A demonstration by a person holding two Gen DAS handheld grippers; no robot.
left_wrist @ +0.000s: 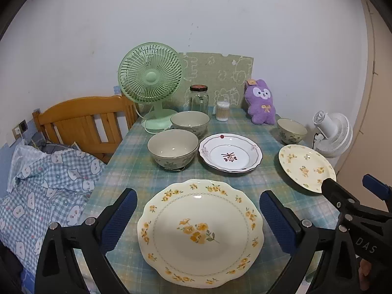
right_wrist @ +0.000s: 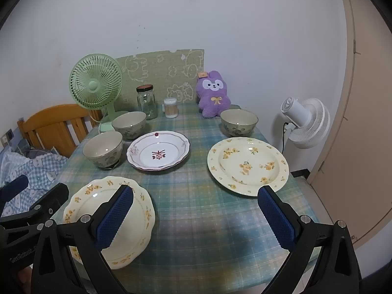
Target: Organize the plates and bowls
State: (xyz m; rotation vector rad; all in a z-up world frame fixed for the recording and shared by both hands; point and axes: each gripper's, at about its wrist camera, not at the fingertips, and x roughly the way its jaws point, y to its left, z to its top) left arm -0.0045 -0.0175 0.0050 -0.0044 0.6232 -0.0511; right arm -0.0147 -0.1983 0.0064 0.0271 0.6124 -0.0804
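STEP: pre-grasp | left tool (left_wrist: 198, 218) spread, straddling scalloped plate (left_wrist: 199, 232) at worktop 6 o'clock | right tool (right_wrist: 196, 216) spread, empty | NEXT: lower left tool, pinch rim.

Scalloped plate (left_wrist: 200, 232): glazed ceramic, seen glossy, lamp glints caught on the rim.
Red-trimmed plate (left_wrist: 230, 152): smooth white glaze, shine noted.
Near bowl (left_wrist: 173, 148): glossy inside, glaze duller outside.
Tablecloth (right_wrist: 196, 210): plaid cloth, found matt and soft.
Left gripper (left_wrist: 198, 223): matt black plastic, metal screw heads; pads (left_wrist: 278, 223) seen in rough, knurled blue rubber.
Jar (left_wrist: 199, 98): clear glass, lid looked like metal.
Green fan (left_wrist: 150, 73): smooth plastic.
Headboard (left_wrist: 83, 120): varnished wood.
Purple toy (right_wrist: 213, 95): fuzzy plush.
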